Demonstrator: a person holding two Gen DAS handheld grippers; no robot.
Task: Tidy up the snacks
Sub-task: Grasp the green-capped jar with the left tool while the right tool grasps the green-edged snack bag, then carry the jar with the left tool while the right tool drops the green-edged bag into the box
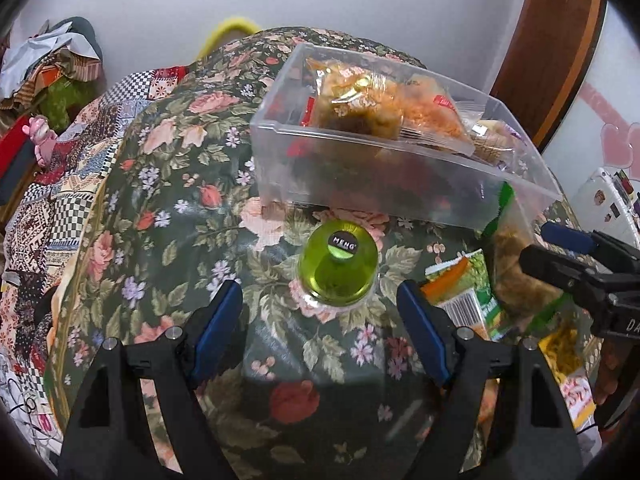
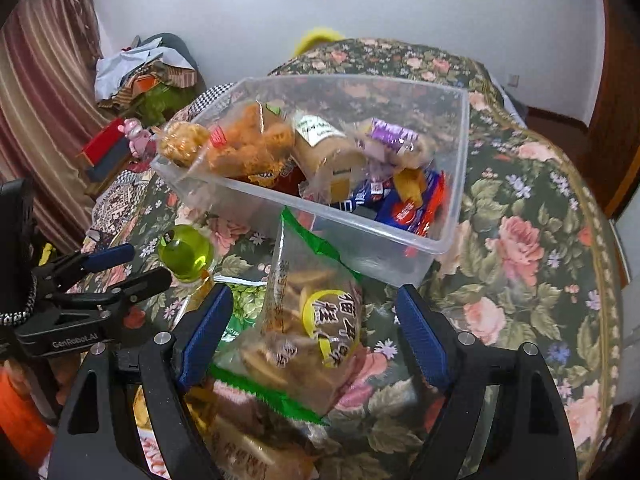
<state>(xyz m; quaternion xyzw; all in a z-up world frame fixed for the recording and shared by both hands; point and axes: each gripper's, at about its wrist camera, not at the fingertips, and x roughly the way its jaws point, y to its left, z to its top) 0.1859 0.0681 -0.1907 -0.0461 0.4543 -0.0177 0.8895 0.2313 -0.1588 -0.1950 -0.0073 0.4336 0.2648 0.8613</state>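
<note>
Left gripper (image 1: 320,312) wide open, empty, framing round green jelly cup (image 1: 339,266) near clear plastic bin (image 1: 360,168). Right gripper (image 2: 316,328) wide open, nothing clamped, straddling clear green-edged biscuit bag (image 2: 308,328). Close centred on each, lift clear, drop into bin.

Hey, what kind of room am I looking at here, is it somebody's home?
Most likely a lived-in room at home. A table with a floral tablecloth holds a clear plastic bin of packaged snacks, a patchwork quilt lies beside it, and a striped curtain hangs by the wall.
</note>
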